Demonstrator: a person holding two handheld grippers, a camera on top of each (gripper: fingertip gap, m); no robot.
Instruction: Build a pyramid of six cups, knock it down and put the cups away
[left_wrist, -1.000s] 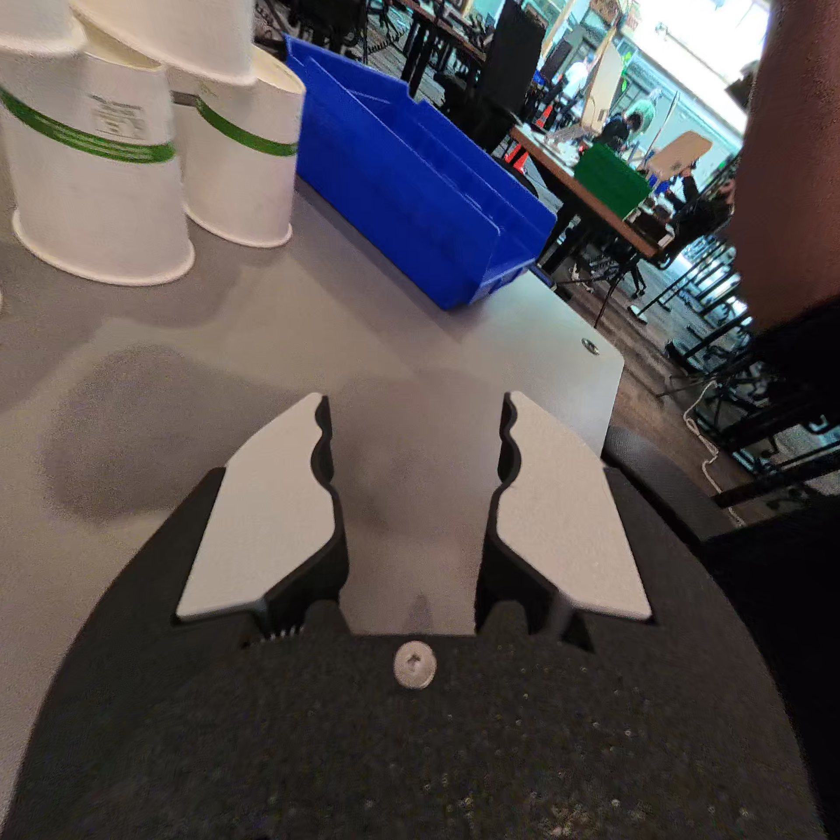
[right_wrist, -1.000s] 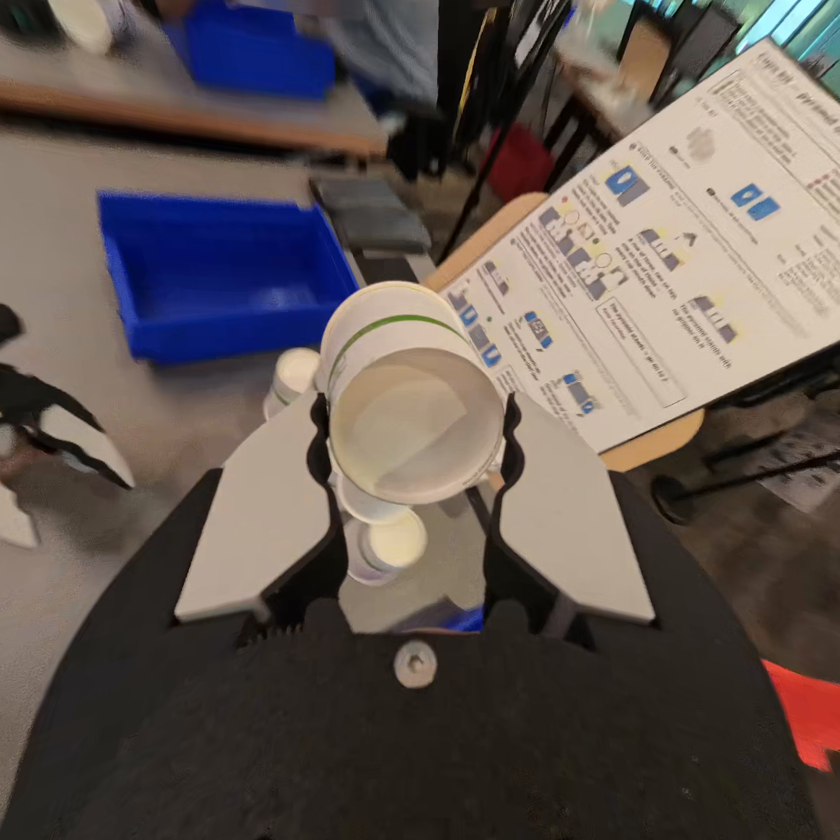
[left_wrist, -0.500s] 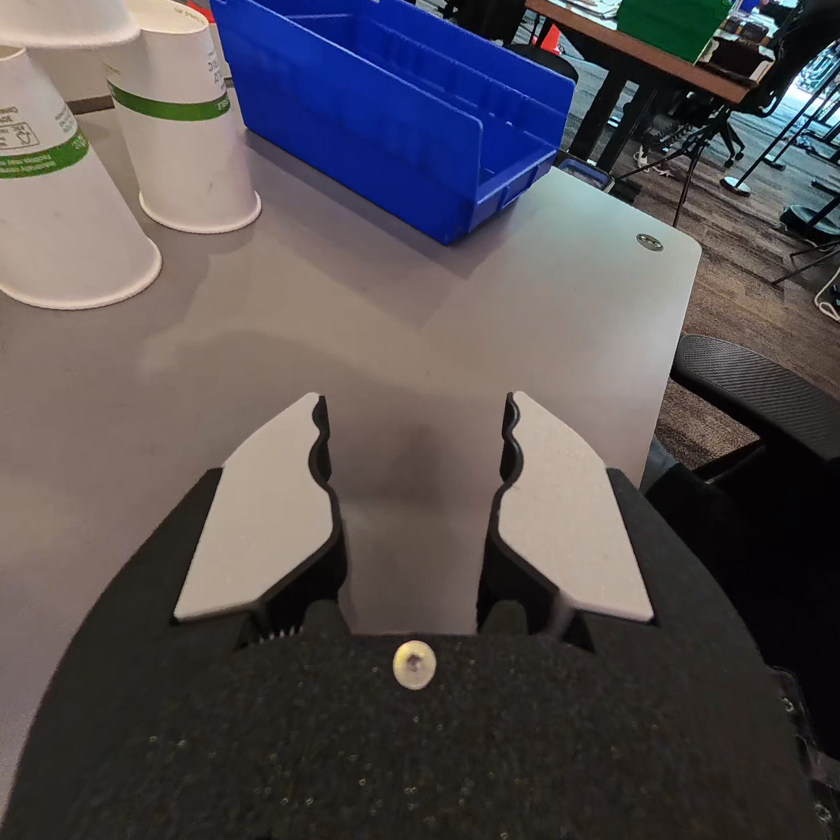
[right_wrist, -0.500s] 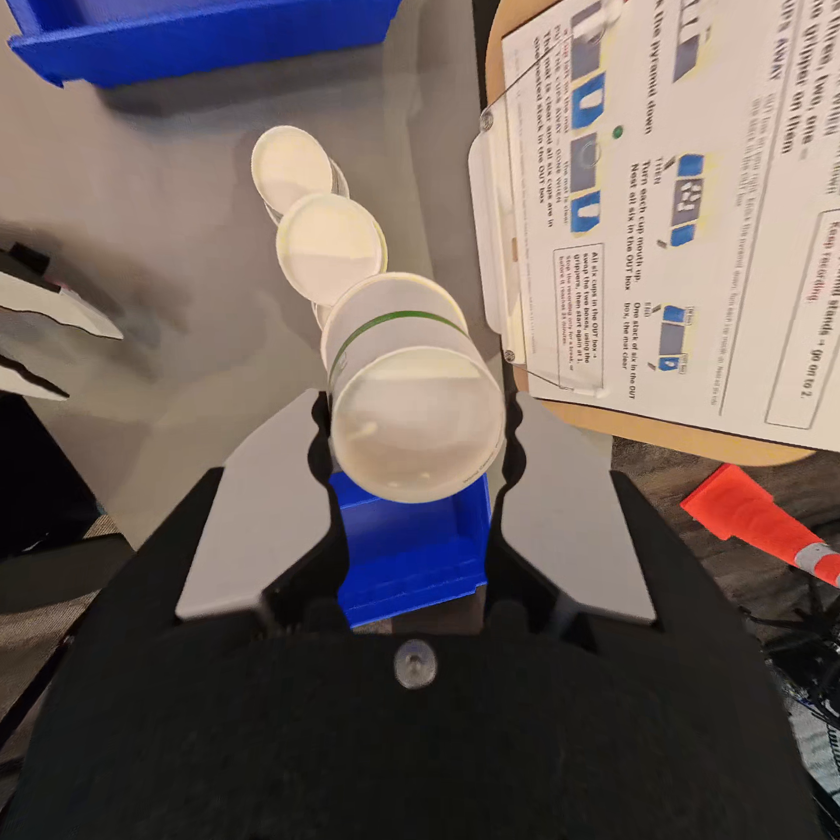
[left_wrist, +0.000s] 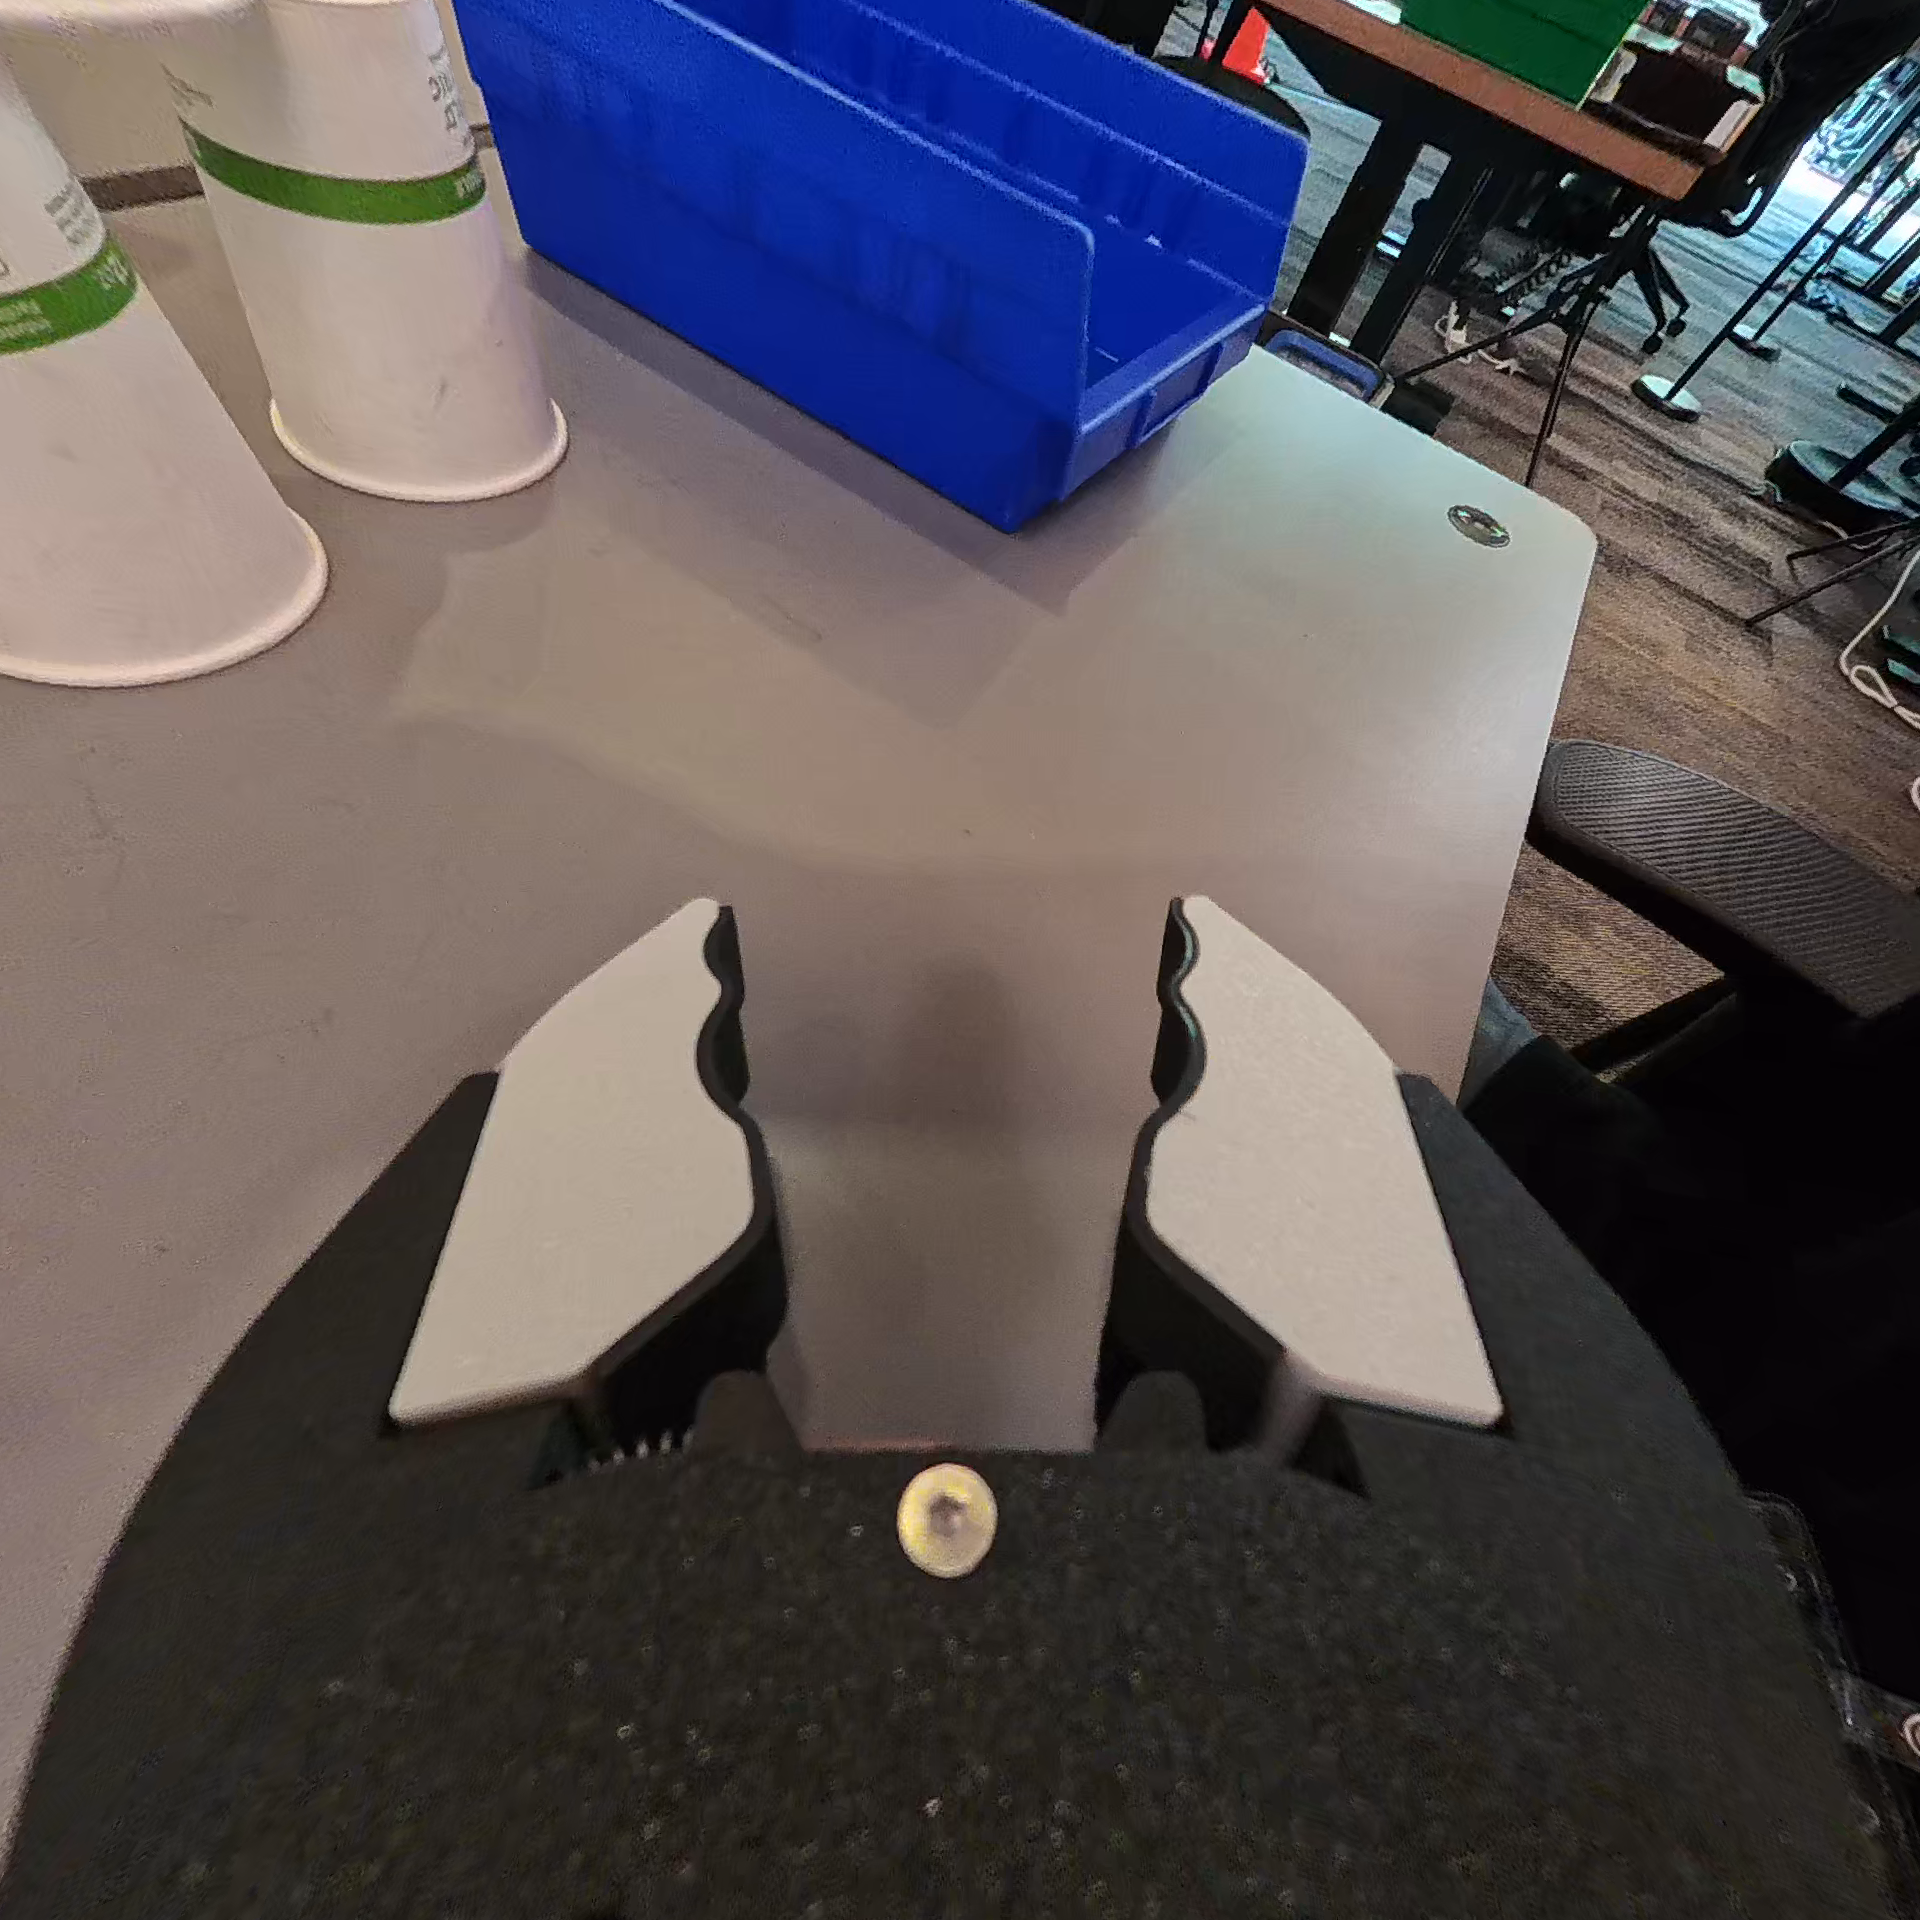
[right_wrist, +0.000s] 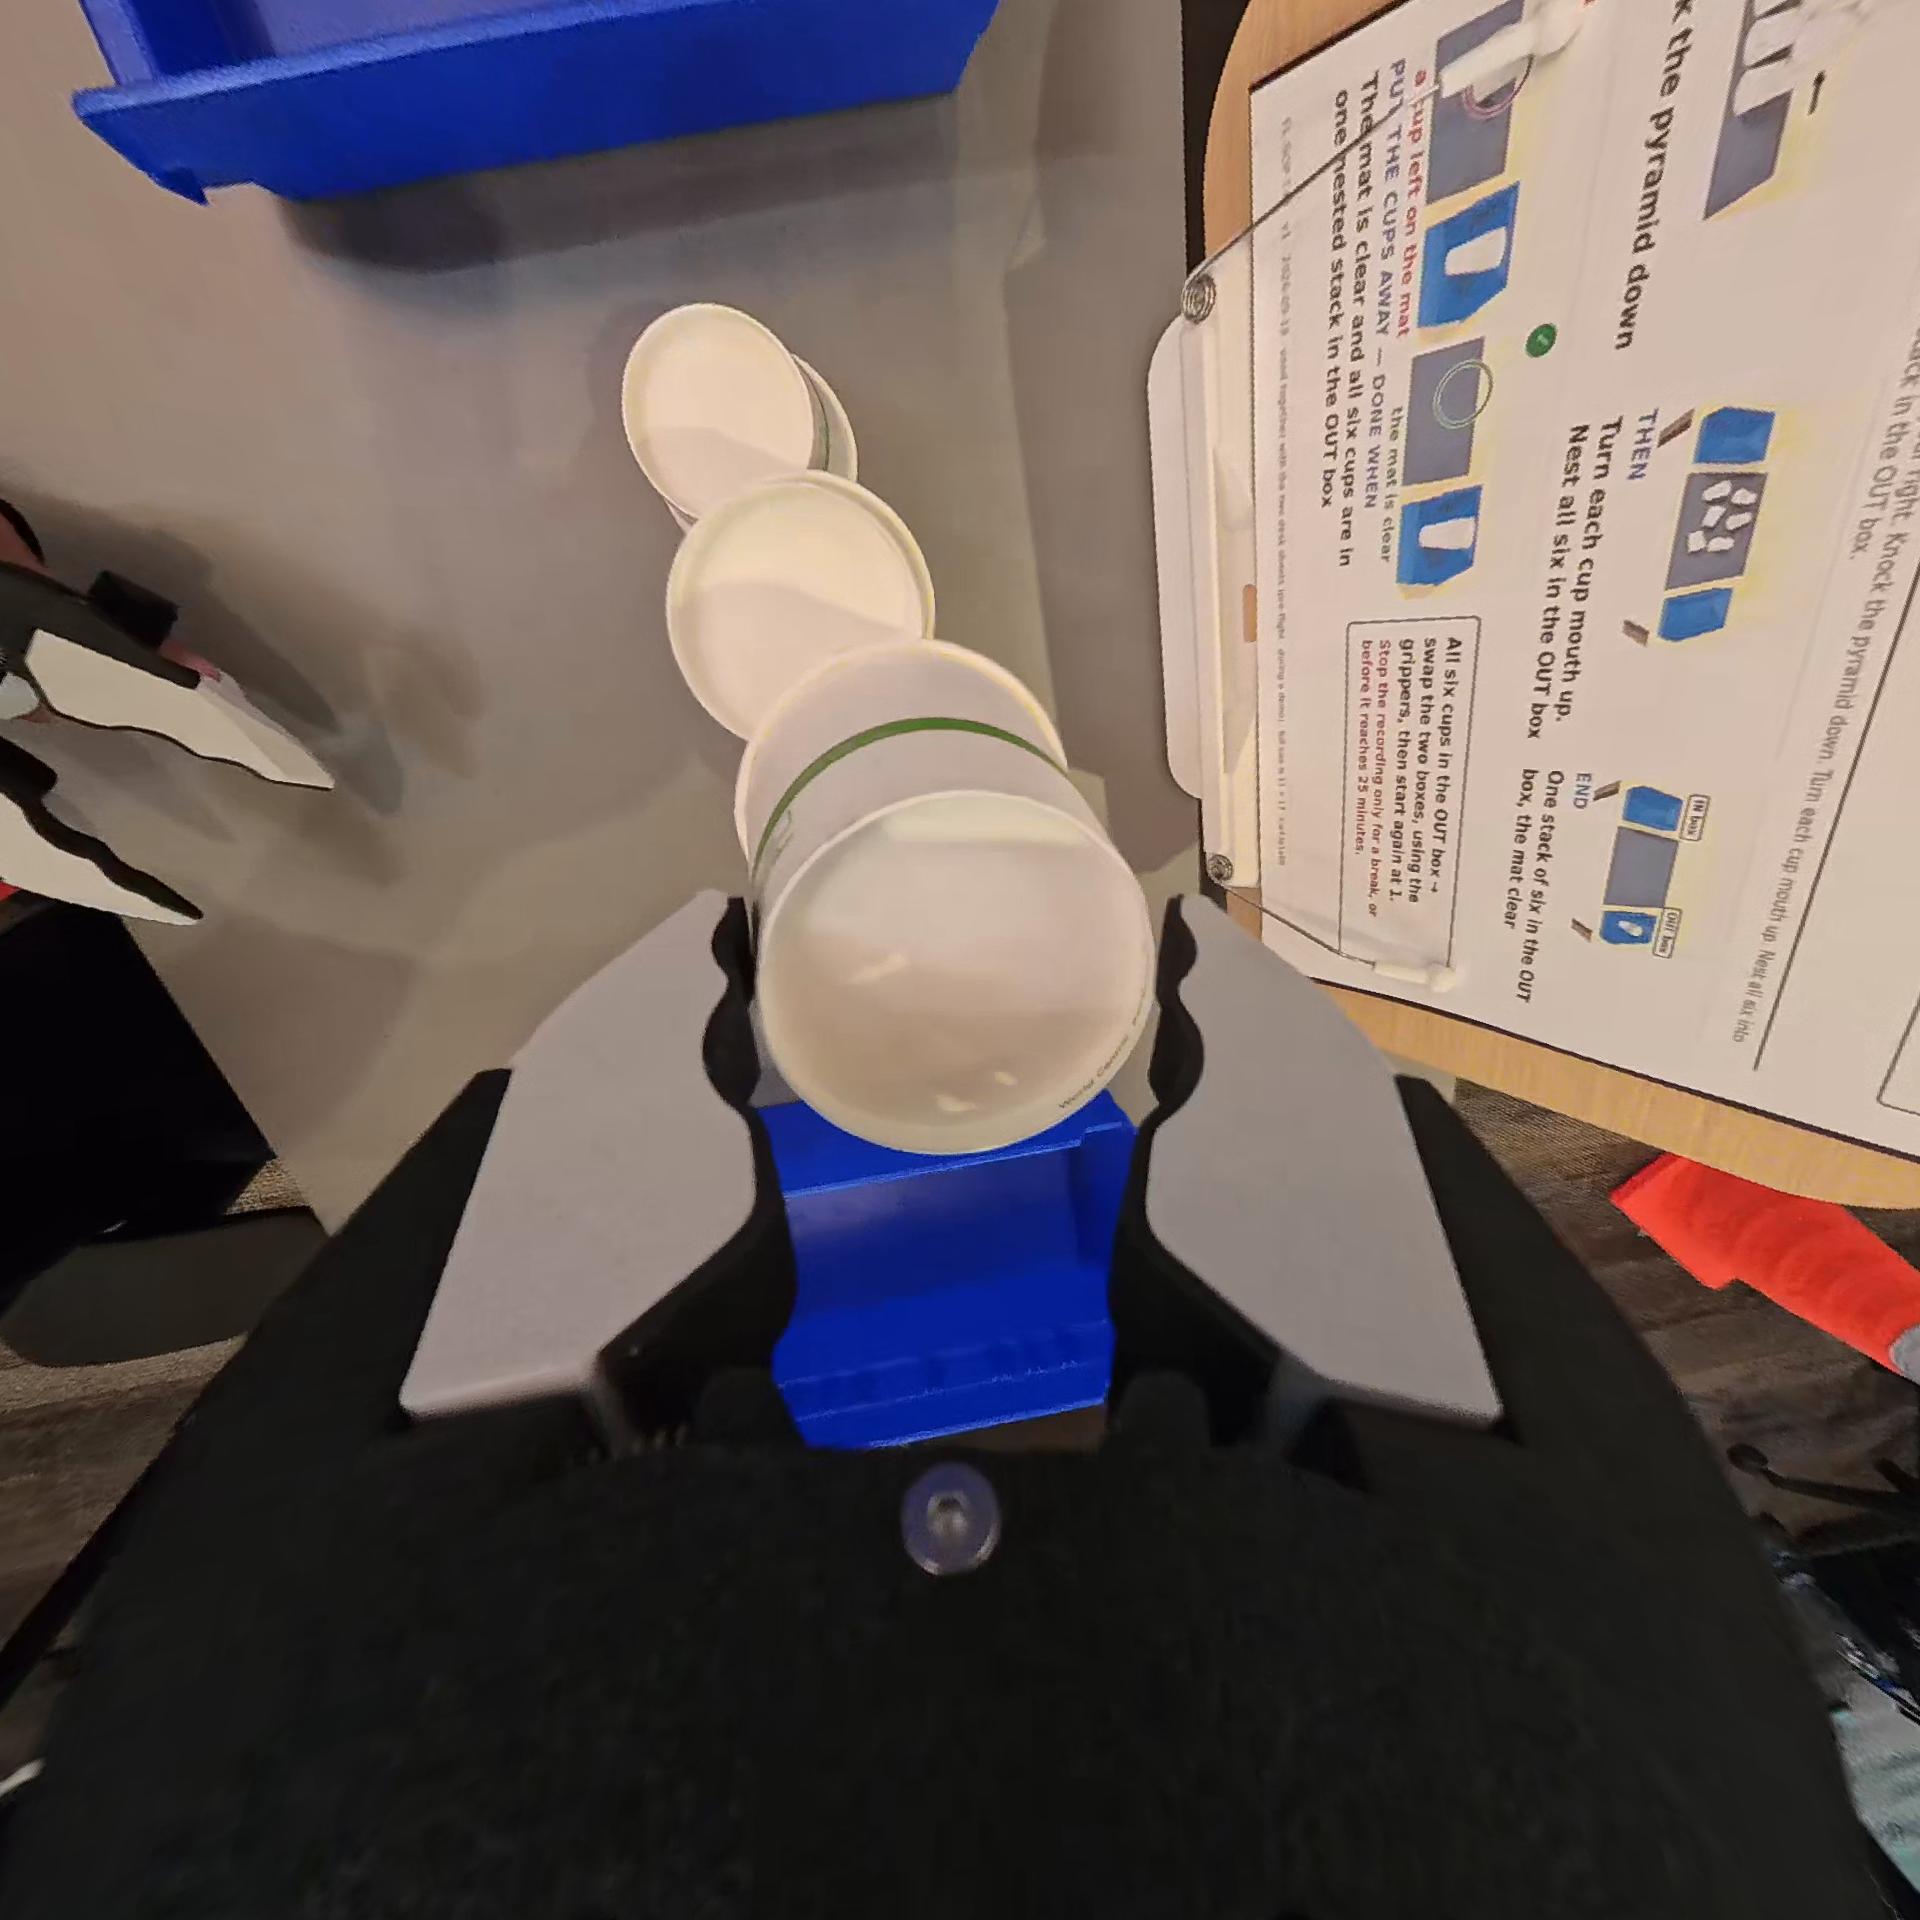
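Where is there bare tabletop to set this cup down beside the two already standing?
Free: the grey table between the upturned cups, the blue bin and the open left gripper. Crowded: beyond the cups, toward the instruction sheet. The right gripper holds a cup.

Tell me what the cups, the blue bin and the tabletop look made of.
Cups: apparently paper, matte white, with rolled rims and a printed green band. Blue bin: likely moulded plastic, slightly glossy, with ribbed walls. Tabletop: smooth grey, probably laminate; it shows soft reflections.

Matt paper cup (right_wrist: 940, 935), glossy plastic bin (left_wrist: 883, 239)
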